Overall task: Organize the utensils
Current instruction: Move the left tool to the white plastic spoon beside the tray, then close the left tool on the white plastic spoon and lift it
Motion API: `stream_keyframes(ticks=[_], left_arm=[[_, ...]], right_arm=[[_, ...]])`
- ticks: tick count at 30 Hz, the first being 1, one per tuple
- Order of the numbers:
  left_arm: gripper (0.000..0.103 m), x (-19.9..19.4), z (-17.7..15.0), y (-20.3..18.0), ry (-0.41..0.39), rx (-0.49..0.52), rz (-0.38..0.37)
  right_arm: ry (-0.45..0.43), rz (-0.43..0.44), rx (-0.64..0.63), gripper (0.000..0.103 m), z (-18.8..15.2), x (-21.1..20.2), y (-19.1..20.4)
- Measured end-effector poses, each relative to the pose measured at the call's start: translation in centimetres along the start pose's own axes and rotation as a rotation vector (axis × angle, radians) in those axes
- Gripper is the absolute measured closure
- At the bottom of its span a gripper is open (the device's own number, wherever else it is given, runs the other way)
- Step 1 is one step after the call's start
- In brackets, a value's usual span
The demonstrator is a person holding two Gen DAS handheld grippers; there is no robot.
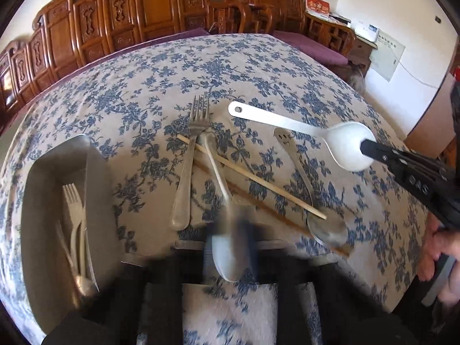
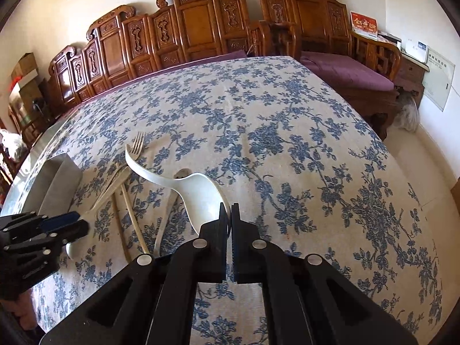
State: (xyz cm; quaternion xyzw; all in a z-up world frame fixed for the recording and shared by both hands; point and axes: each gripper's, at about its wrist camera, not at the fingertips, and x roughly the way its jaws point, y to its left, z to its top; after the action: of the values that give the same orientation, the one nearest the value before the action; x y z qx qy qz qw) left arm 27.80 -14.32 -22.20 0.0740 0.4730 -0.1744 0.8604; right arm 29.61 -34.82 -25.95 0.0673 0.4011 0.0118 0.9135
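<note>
Nearest, the left gripper (image 1: 233, 247) clamps the bowl of a small white spoon (image 1: 227, 258) to lift it toward the metal tray (image 1: 46, 172) at left, where forks already lie. Farther right, the right gripper (image 2: 231, 215) pinches the large white spoon (image 2: 198, 189) by its bowl. A fork (image 1: 189, 155) and chopsticks (image 1: 250, 176) wait on the desk (image 1: 258, 66).

Red box (image 2: 363, 25) on the side cabinet: gold characters, too small to read
Wall panel (image 2: 438, 79): printed lines, illegible
Spoon handle (image 1: 284, 138): smiley face cut-out
</note>
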Motion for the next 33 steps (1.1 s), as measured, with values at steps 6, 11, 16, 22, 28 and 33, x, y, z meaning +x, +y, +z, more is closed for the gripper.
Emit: stream_keyframes(ticks=[6,11,16,22,28,33], left_arm=[[0.103,0.1,-0.9,0.7,0.023,-0.006,0.004],[0.103,-1.1,-0.7,2.0,-0.004,-0.045,-0.007],[0.103,-2.8,-0.8,3.3,-0.024,-0.062,0.026],[0.084,-1.7,-1.0,3.5,0.029,-0.046,0.072],[0.079,0.7,0.1,3.2,0.089,-0.001,0.141],[0.079,3.0,0.6,3.0,0.175,0.031,0.186]], right_arm=[[-0.002,0.006,-0.018,0.100,-0.1,0.1,0.8],[-0.002,0.005,-0.023,0.100,-0.1,0.1,0.8],[-0.004,0.017,-0.021,0.100,0.0,0.1,0.9],[-0.008,0.028,-0.030,0.100,0.0,0.0,1.3],[-0.008,0.029,-0.025,0.100,0.0,-0.1,1.1],[-0.013,0.037,-0.025,0.100,0.0,-0.3,1.2]])
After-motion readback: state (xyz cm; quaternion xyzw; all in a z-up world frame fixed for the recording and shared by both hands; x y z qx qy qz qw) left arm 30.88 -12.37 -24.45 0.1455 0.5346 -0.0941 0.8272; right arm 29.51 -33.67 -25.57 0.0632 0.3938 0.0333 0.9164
